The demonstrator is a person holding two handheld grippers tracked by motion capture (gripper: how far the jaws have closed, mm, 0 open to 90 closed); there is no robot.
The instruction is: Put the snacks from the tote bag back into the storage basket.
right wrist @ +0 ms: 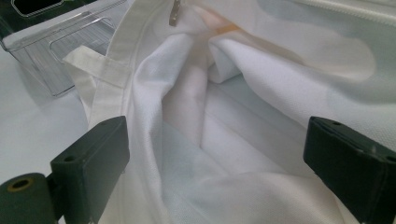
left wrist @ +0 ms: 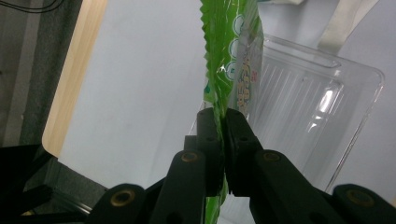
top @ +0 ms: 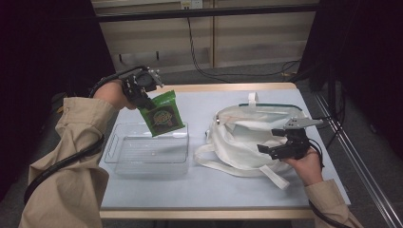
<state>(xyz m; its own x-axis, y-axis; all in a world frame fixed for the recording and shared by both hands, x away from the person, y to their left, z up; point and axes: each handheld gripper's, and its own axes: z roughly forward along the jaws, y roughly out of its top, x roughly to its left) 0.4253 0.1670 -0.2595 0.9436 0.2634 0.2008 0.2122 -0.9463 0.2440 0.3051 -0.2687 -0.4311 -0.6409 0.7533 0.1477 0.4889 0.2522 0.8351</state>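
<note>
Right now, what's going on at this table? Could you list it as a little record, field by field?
Left gripper: shut on the green packet, held in the air over the clear tray
Right gripper: open, jaws wide apart over the white bag
Clear tray: on the table, nothing visible inside
White bag: lying beside the tray, mouth open

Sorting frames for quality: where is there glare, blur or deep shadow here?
High view: both sides black, the table evenly lit. Left gripper view: glare streak on the clear tray; green packet soft close up. Right gripper view: white bag bright and low-contrast, far folds blurred.
</note>
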